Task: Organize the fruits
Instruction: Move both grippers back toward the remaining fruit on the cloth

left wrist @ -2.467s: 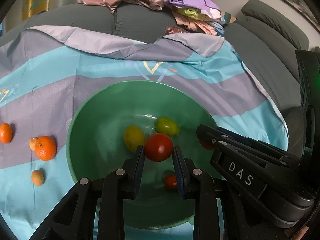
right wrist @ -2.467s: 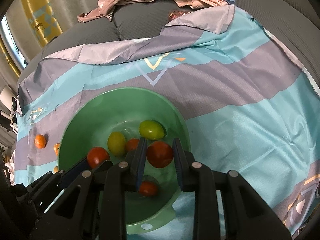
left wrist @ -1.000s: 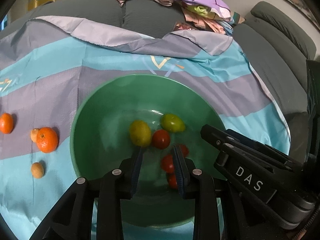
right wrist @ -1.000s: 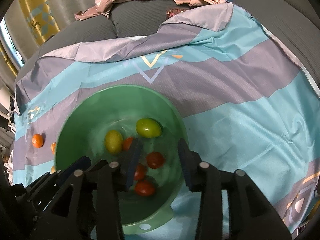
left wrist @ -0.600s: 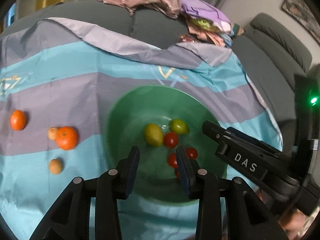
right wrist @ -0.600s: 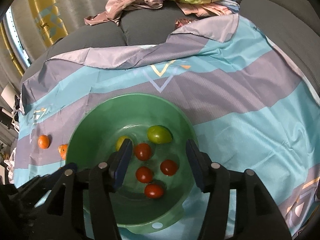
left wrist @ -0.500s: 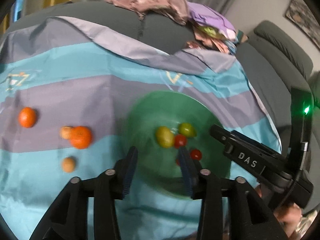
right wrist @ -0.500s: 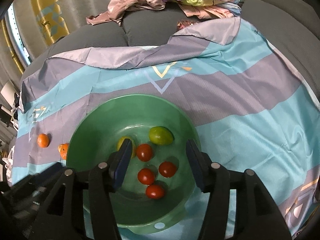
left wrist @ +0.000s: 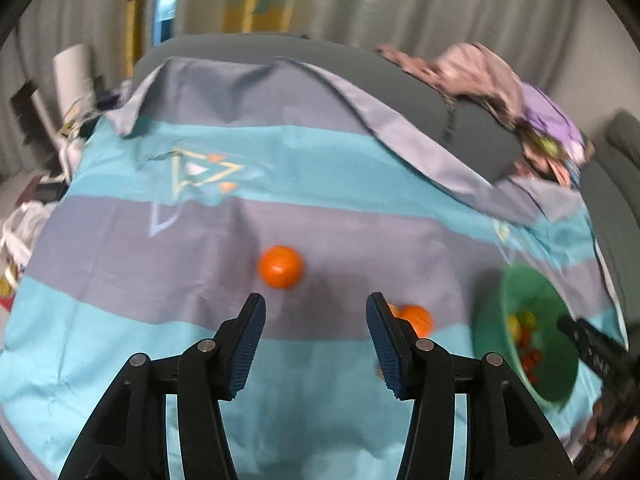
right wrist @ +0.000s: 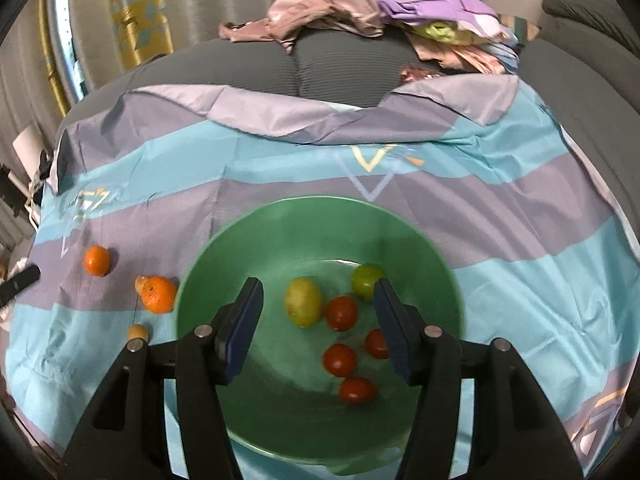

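Note:
My left gripper (left wrist: 316, 316) is open and empty above the striped cloth, just short of a small orange (left wrist: 280, 267). A second orange (left wrist: 416, 319) lies behind its right finger. The green bowl (left wrist: 516, 292) is at the far right of this view. My right gripper (right wrist: 318, 304) is open and empty over the green bowl (right wrist: 248, 232). The bowl holds several red tomatoes (right wrist: 341, 313), a yellow fruit (right wrist: 303, 307) and a green fruit (right wrist: 366, 280). Left of the bowl lie two oranges (right wrist: 159, 294) (right wrist: 97, 260) and a small brown fruit (right wrist: 137, 332).
A blue and grey striped cloth (right wrist: 520, 240) covers a grey sofa. A heap of clothes (right wrist: 360, 12) lies on the sofa back. Curtains hang behind. Clutter and a white roll (left wrist: 72, 72) sit off the cloth's left edge.
Both grippers let their tomatoes fall into the bowl and opened wide. My left gripper swung left from the bowl to the oranges. My right gripper rose a little above the bowl.

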### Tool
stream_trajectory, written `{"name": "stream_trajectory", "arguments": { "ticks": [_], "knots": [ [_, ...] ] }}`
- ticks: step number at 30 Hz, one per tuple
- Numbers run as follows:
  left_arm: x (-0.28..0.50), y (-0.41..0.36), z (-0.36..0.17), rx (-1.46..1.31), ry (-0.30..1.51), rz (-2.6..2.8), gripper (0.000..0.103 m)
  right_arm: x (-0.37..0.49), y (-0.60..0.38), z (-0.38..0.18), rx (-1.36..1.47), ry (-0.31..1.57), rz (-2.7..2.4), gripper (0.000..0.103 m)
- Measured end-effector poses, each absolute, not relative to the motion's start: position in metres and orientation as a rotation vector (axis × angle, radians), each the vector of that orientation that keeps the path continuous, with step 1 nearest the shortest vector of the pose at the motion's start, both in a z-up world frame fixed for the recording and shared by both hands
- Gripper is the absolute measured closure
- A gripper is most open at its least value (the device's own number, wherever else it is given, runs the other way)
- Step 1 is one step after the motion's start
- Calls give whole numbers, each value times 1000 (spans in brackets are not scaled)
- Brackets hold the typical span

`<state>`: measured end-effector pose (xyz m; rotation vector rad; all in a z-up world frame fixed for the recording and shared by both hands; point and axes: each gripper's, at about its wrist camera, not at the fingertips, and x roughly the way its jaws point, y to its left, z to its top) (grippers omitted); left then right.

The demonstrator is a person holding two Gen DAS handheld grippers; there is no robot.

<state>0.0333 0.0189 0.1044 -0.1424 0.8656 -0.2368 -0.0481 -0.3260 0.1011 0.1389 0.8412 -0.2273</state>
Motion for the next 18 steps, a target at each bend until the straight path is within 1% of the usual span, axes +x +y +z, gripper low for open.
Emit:
{"name": "stream_trajectory", "arguments": {
  "ticks": [11, 15, 18],
  "knots": [
    [67, 68, 73, -295, 948, -171, 51, -47, -268, 118, 155, 768, -30, 46],
    [69, 60, 69, -293, 967, -222, 51, -42, -234, 107, 153, 796, 88, 46],
    [69, 48, 70, -266, 960, -260, 51, -34, -208, 89, 116, 850, 135, 48]
  ]
}}
